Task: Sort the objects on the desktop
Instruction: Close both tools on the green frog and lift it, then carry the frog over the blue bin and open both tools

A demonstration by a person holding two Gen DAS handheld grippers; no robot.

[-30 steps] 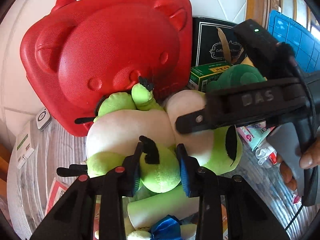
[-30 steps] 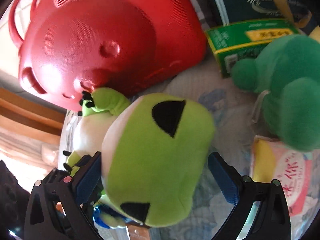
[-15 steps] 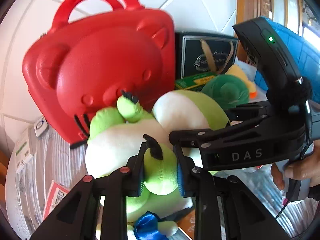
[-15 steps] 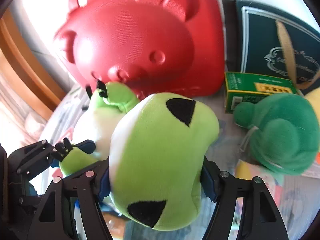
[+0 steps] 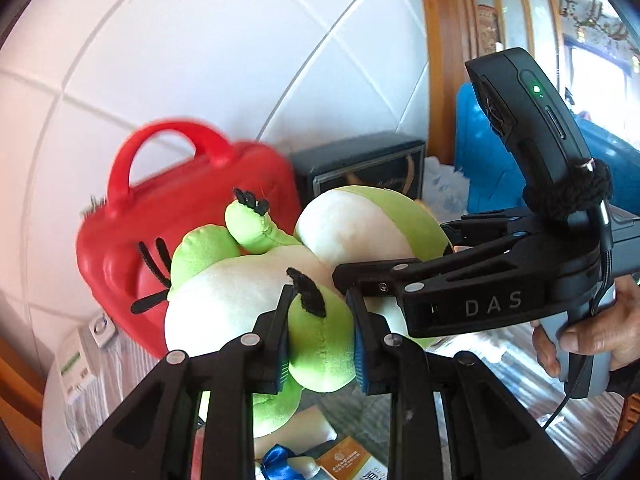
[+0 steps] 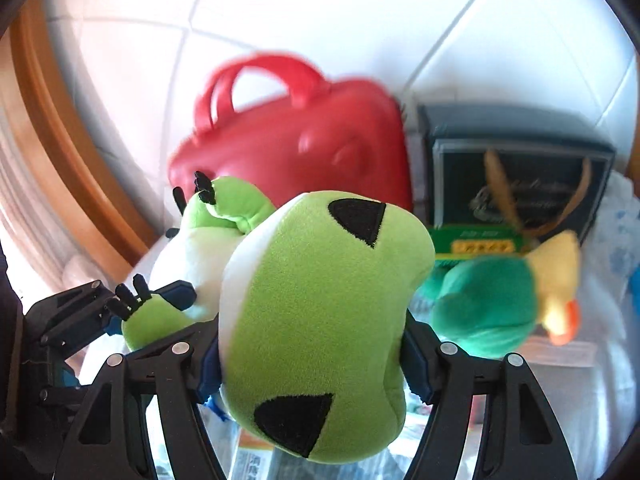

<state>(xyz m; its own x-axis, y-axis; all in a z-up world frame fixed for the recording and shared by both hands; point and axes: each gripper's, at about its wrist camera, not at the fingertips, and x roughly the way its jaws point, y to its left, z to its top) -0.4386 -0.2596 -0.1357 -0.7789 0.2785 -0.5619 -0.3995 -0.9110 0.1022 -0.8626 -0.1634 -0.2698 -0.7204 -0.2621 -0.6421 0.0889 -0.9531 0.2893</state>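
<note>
A green and white plush frog (image 5: 240, 304) with black claws is held in the air by both grippers. My left gripper (image 5: 320, 344) is shut on one green limb of the plush frog. My right gripper (image 6: 312, 356) is shut on its big green head (image 6: 320, 300), which has black triangle marks. The right gripper also shows in the left wrist view (image 5: 472, 292), held by a hand at the right. The left gripper shows at the lower left of the right wrist view (image 6: 160, 304), on the limb.
A red bear-shaped case (image 6: 296, 152) with handles stands against the white tiled wall. A dark gift box (image 6: 520, 176), a green carton (image 6: 476, 244) and a green and yellow duck plush (image 6: 492, 304) sit to its right. Papers and packets (image 5: 344, 460) lie below.
Both grippers have lifted the plush frog up and away from the table. The red case and other objects now sit lower and farther off in both views.
</note>
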